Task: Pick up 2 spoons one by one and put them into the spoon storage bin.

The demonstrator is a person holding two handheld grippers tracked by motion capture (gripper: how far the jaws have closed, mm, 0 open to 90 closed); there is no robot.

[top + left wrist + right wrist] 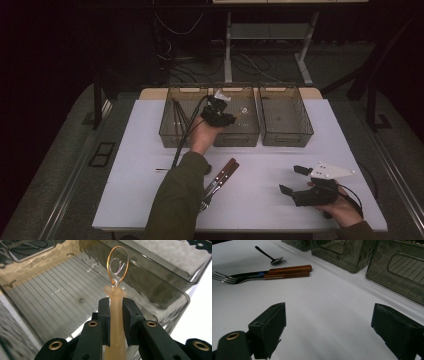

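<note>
Left tool [115, 306] clamps a translucent spoon [117, 277], long axis toward 12 o'clock over the middle bin [50, 302]. Right tool [328, 332] gapes wide, empty, farther off.

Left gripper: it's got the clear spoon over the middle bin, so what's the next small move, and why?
Probably lower a little, then open. The left gripper is shut on the spoon, whose bowl hangs above the middle bin floor, inside its walls; a lower release should land it gently.

From my remote seat, the clear spoon's [117, 265] handle runs off the left gripper view's bottom edge (length untold), and my sleeve [175, 200] hides the fork [216, 182] tines.
</note>
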